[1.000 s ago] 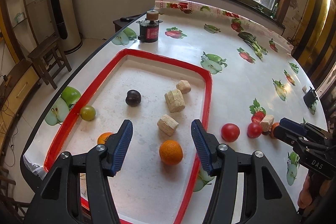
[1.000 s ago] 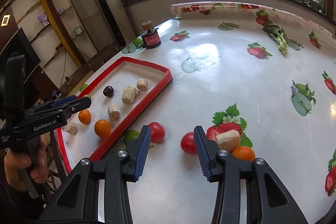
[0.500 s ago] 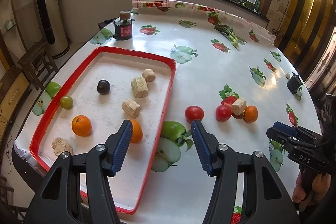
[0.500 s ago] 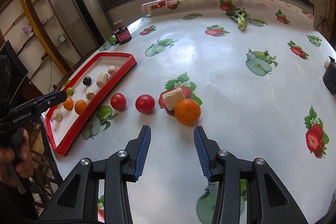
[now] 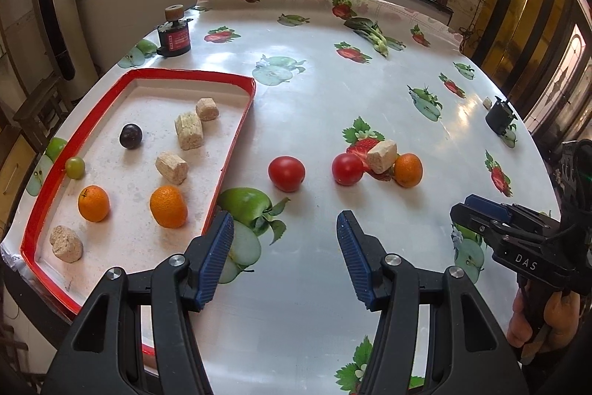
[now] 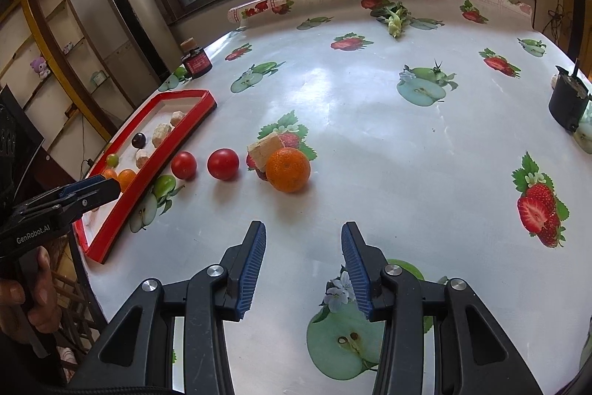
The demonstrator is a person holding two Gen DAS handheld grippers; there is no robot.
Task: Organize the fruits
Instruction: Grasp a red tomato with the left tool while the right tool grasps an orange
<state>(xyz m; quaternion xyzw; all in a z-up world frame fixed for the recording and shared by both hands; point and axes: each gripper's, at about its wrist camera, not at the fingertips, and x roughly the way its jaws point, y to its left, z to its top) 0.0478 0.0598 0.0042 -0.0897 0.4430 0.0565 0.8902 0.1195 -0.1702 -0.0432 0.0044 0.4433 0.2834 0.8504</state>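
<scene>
A red-rimmed tray (image 5: pixel 236 150) (image 6: pixel 122 206) on the table's left holds two oranges (image 5: pixel 168 207), a dark plum (image 5: pixel 130 136), a green grape (image 5: pixel 75 167) and several beige blocks. Right of the tray on the tablecloth lie two tomatoes (image 5: pixel 286 173) (image 6: pixel 184 165), a beige block (image 5: pixel 382 156) and another orange (image 5: pixel 407 170) (image 6: pixel 288 170). My left gripper (image 5: pixel 285 228) hovers open and empty in front of the near tomato. My right gripper (image 6: pixel 303 237) (image 5: pixel 466 210) stands open and empty, short of the orange.
A dark jar with a red label (image 5: pixel 173 39) stands behind the tray. A small black pot (image 5: pixel 499 117) (image 6: pixel 568 99) sits near the right edge. A green vegetable (image 6: pixel 394 19) lies at the far side. A person's hand (image 6: pixel 29 291) holds the left gripper's handle.
Both views have slid rightward: the left gripper left the tray and now faces the tomatoes. The right gripper drew back, so the orange lies farther ahead of it.
</scene>
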